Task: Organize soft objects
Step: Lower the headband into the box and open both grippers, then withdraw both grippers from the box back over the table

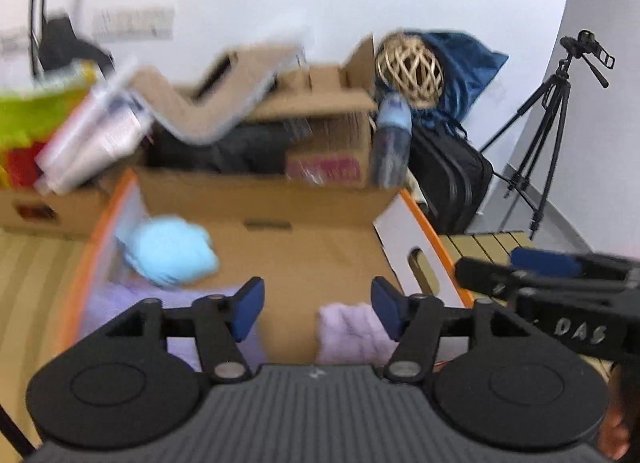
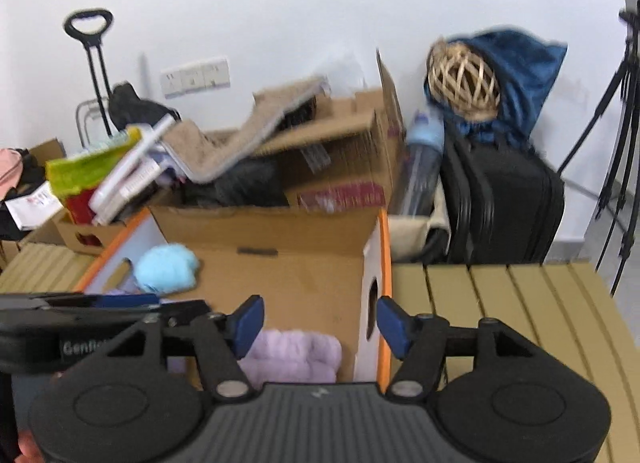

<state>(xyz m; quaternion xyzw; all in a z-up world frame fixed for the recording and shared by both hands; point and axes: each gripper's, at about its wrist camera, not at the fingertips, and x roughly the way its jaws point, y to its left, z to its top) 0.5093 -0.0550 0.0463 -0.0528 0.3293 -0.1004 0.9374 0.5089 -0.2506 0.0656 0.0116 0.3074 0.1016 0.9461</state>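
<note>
Overhead, both grippers (image 1: 318,309) (image 2: 320,323) inside box rim (image 2: 383,295).

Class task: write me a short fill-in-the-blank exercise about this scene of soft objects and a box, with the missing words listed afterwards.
1. The light blue soft object lies inside the orange-edged ____ box.
2. The soft object nearest the right gripper is ____ in colour.
3. The left gripper has its jaws ____, with nothing between the pads.
4. The woven ball rests against a ____ cloth.

Missing words: cardboard; lilac; open; blue
</note>
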